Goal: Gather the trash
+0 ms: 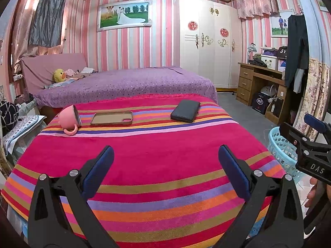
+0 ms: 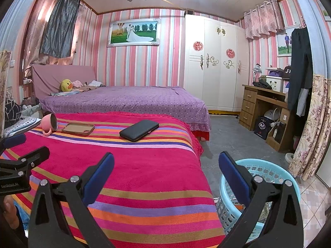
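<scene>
My left gripper (image 1: 166, 159) is open and empty above the near part of the striped red cloth (image 1: 144, 161) on the table. My right gripper (image 2: 166, 165) is open and empty over the table's right edge, beside the light blue basket (image 2: 266, 171) on the floor; the basket also shows in the left wrist view (image 1: 279, 144). On the far part of the cloth lie a tipped pink mug (image 1: 69, 118), a brown phone case (image 1: 111, 118) and a black wallet (image 1: 186, 110). They also show in the right wrist view: mug (image 2: 48, 123), case (image 2: 78, 128), wallet (image 2: 139, 130). No loose trash shows on the cloth.
A purple bed (image 1: 128, 84) stands behind the table. A white wardrobe (image 1: 209, 41) and a wooden desk (image 1: 258, 84) line the right wall. Grey floor (image 2: 223, 136) lies between table and desk. Clutter sits at the far left (image 1: 12, 115).
</scene>
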### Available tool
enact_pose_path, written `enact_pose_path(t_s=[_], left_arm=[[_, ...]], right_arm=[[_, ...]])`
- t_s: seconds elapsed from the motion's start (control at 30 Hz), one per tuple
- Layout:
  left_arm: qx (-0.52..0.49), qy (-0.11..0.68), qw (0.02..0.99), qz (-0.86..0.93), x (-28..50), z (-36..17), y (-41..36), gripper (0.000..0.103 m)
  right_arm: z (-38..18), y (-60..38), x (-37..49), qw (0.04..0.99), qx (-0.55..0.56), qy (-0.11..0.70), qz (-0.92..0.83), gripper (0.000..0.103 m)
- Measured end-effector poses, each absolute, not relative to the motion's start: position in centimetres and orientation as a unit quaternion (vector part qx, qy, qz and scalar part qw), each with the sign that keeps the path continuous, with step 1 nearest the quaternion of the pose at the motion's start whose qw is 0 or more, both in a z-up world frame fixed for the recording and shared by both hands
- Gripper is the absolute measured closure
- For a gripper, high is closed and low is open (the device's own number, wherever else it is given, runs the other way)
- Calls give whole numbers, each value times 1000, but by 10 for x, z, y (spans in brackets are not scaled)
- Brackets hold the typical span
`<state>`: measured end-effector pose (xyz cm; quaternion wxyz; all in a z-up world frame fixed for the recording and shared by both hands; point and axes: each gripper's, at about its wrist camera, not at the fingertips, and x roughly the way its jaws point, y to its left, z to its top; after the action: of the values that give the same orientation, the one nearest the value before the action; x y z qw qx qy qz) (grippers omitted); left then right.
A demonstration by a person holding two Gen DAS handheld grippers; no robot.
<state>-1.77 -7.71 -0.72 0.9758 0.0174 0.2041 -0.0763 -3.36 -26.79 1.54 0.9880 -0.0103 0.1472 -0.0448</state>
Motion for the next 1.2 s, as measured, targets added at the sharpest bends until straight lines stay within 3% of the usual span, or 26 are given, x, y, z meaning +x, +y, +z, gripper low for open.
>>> enact_pose_path(t_s=[1.2], left_arm=[[17,201,977,-72,-17,-9,-72,6]], right_arm=[[16,-264,-31,988,-15,147,-47,5]])
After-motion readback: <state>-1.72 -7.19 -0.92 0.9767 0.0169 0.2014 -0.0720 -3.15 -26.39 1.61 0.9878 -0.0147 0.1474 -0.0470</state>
